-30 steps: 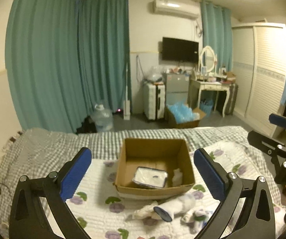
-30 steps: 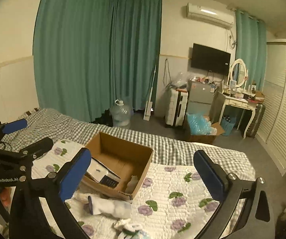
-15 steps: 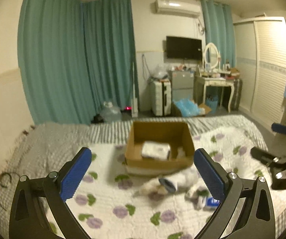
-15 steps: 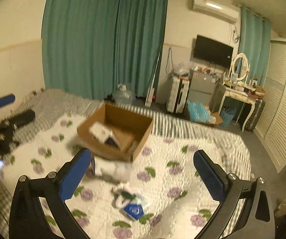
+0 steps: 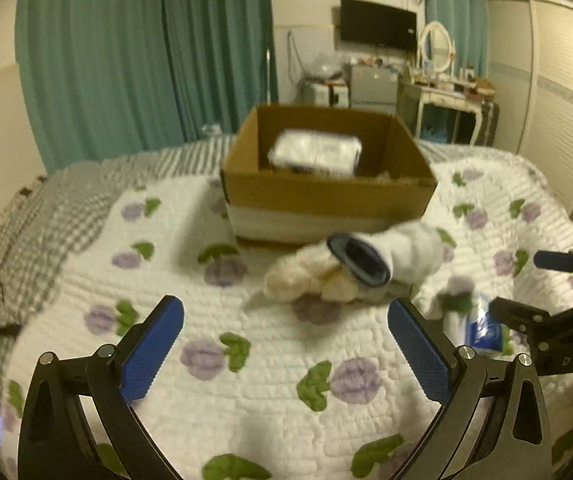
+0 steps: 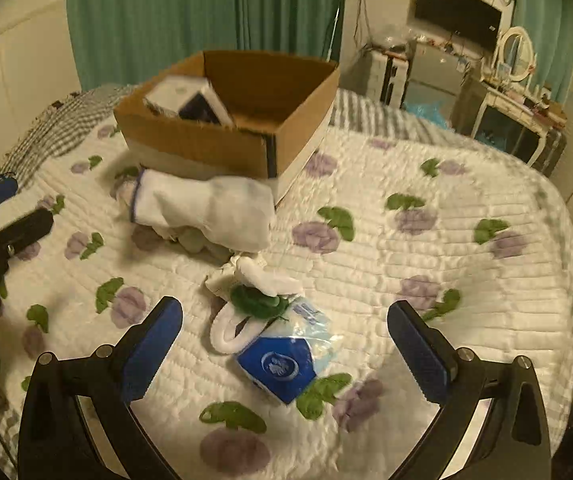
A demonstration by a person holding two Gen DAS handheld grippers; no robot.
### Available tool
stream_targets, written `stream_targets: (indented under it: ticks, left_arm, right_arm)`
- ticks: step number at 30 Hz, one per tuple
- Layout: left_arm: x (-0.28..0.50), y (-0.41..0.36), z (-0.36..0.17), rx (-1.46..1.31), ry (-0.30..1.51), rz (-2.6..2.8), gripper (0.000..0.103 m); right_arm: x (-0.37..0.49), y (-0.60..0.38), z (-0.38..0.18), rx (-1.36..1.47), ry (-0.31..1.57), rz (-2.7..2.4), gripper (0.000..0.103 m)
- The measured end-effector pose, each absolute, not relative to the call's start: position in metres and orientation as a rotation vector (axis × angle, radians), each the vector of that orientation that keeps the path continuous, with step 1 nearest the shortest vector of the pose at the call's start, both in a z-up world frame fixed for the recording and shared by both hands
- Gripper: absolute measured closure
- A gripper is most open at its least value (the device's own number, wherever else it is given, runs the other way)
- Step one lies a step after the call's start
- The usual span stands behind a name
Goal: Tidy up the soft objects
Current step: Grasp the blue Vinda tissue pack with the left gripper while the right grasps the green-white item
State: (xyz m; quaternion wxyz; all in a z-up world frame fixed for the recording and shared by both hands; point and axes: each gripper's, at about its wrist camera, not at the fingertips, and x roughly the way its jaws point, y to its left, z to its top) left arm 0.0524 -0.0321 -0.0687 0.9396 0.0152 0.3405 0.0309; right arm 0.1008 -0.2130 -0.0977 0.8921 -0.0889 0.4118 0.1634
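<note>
I had both claws hanging over the bed's white quilt printed with purple flowers and green leaves [image 6: 386, 240]. My left claw [image 5: 286, 344] had its blue-padded fingers spread wide apart with nothing between them, and my right claw [image 6: 286, 344] stood just as wide and just as empty.

The open brown cardboard box [image 6: 222, 120] sat on the far side of the quilt, with a white rectangular pack [image 5: 314, 152] leaning inside it. Just in front of the box's near wall lay a white sock with a dark blue cuff [image 6: 202, 208], and under it a cream-coloured soft cloth [image 5: 306, 280]; the sock touched or nearly touched the box, I could not tell which.

Nearer to my right claw sat a small heap: a crumpled white cloth [image 6: 262, 276], a dark green soft piece [image 6: 254, 300] resting against it, a white looped band [image 6: 230, 332] below, and a blue-and-clear plastic packet [image 6: 282, 364] at the near edge. That heap lay between the right claw's fingers in its view. From the left claw's view the same packet [image 5: 482, 328] showed at the right, beside the other claw.
</note>
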Motion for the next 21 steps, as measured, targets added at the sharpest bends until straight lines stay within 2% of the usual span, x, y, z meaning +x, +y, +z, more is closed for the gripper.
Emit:
stream_targets:
  ticks: [3,5,6,11,14,16,19,21]
  left_arm:
    - [0.060,-0.031,-0.087,0.026,0.732,0.068,0.000]
    - [0.062,-0.029,-0.098,0.009,0.748,0.069,0.000]
    - [0.063,-0.026,-0.103,0.000,0.754,0.071,0.000]
    - [0.066,-0.016,-0.120,-0.028,0.779,0.089,0.000]
    - [0.067,-0.013,-0.125,-0.046,0.796,0.082,0.000]
    - [0.067,-0.013,-0.126,-0.050,0.800,0.080,0.000]
    - [0.066,-0.015,-0.125,-0.041,0.798,0.076,0.000]
    - [0.065,-0.018,-0.123,-0.036,0.798,0.070,0.000]
  right_arm:
    - [0.111,-0.207,-0.111,-0.176,0.871,0.367,0.001]
    - [0.116,-0.200,-0.118,-0.181,0.889,0.391,0.007]
    - [0.118,-0.195,-0.123,-0.191,0.902,0.403,0.013]
    - [0.128,-0.176,-0.139,-0.246,0.949,0.448,0.025]
    - [0.132,-0.170,-0.148,-0.267,0.978,0.446,0.044]
    - [0.133,-0.173,-0.150,-0.268,0.985,0.418,0.061]
    - [0.130,-0.182,-0.143,-0.226,0.960,0.414,0.067]
    - [0.126,-0.187,-0.137,-0.200,0.933,0.410,0.067]
